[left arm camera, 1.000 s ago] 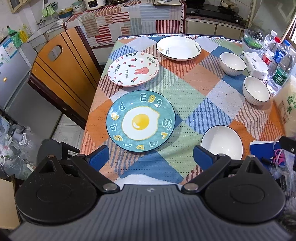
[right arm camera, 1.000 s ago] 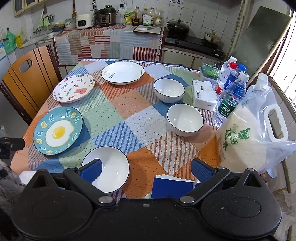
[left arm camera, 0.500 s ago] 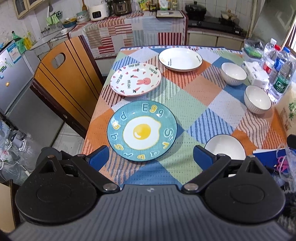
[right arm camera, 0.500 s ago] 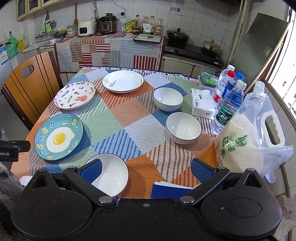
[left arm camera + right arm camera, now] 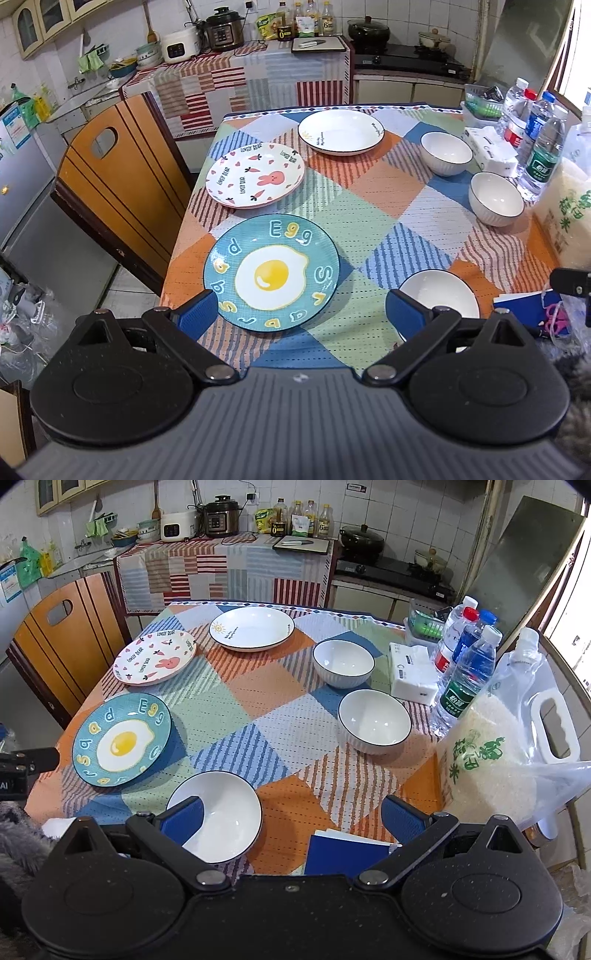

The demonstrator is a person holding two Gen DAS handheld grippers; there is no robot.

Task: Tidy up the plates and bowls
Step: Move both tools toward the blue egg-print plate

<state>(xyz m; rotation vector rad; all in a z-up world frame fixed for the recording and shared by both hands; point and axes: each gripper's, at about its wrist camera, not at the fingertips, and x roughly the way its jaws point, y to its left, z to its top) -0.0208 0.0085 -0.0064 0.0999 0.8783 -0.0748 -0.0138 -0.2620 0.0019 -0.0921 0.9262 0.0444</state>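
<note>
A blue egg plate [image 5: 271, 271] [image 5: 122, 738] lies near the table's front left. Behind it lie a white rabbit plate [image 5: 255, 175] [image 5: 155, 657] and a white plate [image 5: 341, 131] [image 5: 252, 627]. Three white bowls stand on the right side: a near bowl [image 5: 439, 291] [image 5: 221, 812], a middle bowl [image 5: 496, 197] [image 5: 375, 720] and a far bowl [image 5: 447, 153] [image 5: 343, 662]. My left gripper [image 5: 299, 315] is open and empty, above the table's front edge by the egg plate. My right gripper [image 5: 291, 818] is open and empty, above the near bowl.
A patchwork cloth [image 5: 258, 701] covers the table. A rice bag [image 5: 495, 760], water bottles [image 5: 465, 675] and a tissue pack [image 5: 413, 674] stand along the right edge. A blue booklet [image 5: 343, 853] lies at the front. A wooden chair [image 5: 122, 184] stands left of the table.
Both grippers have pulled back and tilted up, so more of the kitchen behind the table shows. Plates and bowls have not moved. Both grippers stay open.
</note>
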